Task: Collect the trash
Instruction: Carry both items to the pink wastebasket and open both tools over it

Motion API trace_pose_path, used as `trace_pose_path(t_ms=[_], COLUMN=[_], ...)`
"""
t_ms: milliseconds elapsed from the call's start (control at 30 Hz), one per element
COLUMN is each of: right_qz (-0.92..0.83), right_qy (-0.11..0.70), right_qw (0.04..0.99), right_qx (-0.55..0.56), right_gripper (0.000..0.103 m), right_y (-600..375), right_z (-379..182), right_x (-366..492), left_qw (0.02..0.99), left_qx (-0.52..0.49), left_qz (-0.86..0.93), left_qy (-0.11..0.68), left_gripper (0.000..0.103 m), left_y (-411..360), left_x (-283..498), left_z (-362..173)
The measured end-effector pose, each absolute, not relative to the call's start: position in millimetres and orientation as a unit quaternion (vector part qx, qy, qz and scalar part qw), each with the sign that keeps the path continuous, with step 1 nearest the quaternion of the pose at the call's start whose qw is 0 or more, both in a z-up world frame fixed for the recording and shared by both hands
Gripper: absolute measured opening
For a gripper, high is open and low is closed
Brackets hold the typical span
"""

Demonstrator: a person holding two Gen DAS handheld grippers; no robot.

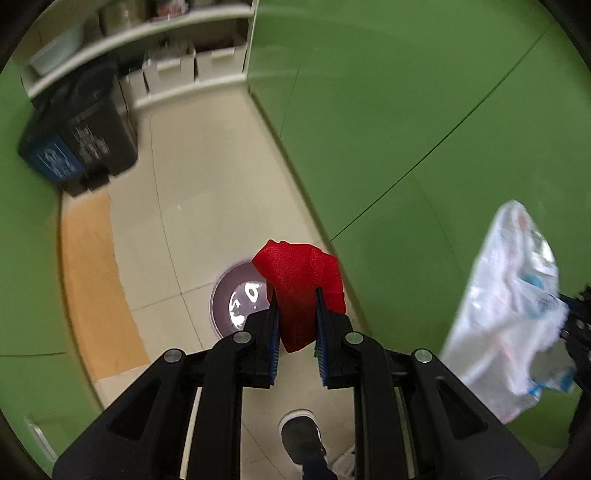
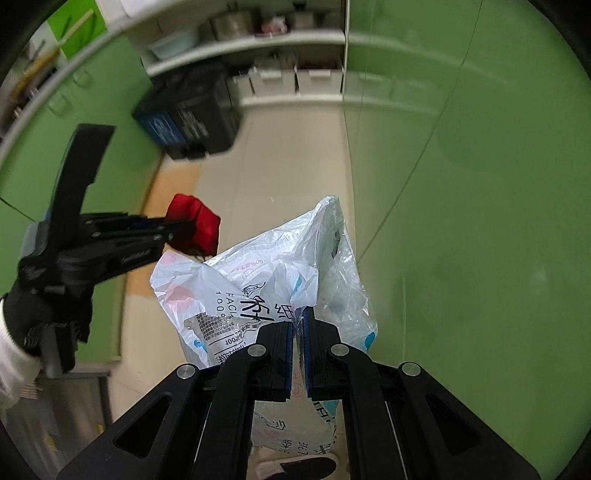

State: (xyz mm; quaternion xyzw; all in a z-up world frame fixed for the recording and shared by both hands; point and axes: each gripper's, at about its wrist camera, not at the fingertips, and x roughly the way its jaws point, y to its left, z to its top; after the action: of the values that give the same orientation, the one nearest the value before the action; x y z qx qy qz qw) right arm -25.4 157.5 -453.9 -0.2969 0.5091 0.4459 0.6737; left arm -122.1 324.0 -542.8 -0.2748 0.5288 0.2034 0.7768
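My left gripper is shut on a crumpled red mesh bag and holds it in the air above the floor. It also shows in the right wrist view with the red bag at its tips, up and left of the plastic bag. My right gripper is shut on a white printed plastic bag that hangs crumpled in front of it. The plastic bag shows at the right edge of the left wrist view.
Black and blue trash bins stand at the far end of the tiled floor, below white shelves. A round purple lid-like object lies on the floor under the red bag. Green cabinet fronts line both sides. A cardboard sheet lies on the left.
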Motion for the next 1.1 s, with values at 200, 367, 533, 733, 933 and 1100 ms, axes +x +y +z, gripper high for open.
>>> trace_pose_path(t_ms=[200, 367, 533, 733, 933, 1100], right_qz=[0.433, 0.428, 0.439, 0.472, 0.492, 0.493], right_qy=[0.529, 0.538, 0.538, 0.534, 0.529, 0.522], right_qw=[0.661, 0.654, 0.645, 0.627, 0.616, 0.626], right_qx=[-0.310, -0.316, -0.318, -0.314, -0.316, -0.306], right_gripper=[0.004, 0.004, 0.004, 0.004, 0.011, 0.092], right_y=[157.4, 163.9, 176.3, 218.6, 256.2, 272.9], right_z=[-521.9, -550.7, -552.1, -563.7, -595.0, -619.7], right_x=[-24.8, -20.9, -26.5, -39.0, -49.5, -51.2], left_qw=[0.760, 0.757, 0.753, 0.763, 0.770, 0.768], left_qx=[-0.284, -0.291, -0.311, -0.324, -0.330, -0.336], left_qz=[0.210, 0.216, 0.231, 0.261, 0.294, 0.306], left_qy=[0.546, 0.544, 0.532, 0.494, 0.460, 0.450], left_gripper=[0.045, 0.091, 0.100, 0.100, 0.100, 0.100], left_y=[328.2, 336.9, 352.2, 373.5, 376.4, 374.0], left_x=[-116.4, -121.4, -142.3, -185.6, -235.0, -260.3], left_z=[-626.4, -652.6, -639.0, -587.0, -549.9, -547.7])
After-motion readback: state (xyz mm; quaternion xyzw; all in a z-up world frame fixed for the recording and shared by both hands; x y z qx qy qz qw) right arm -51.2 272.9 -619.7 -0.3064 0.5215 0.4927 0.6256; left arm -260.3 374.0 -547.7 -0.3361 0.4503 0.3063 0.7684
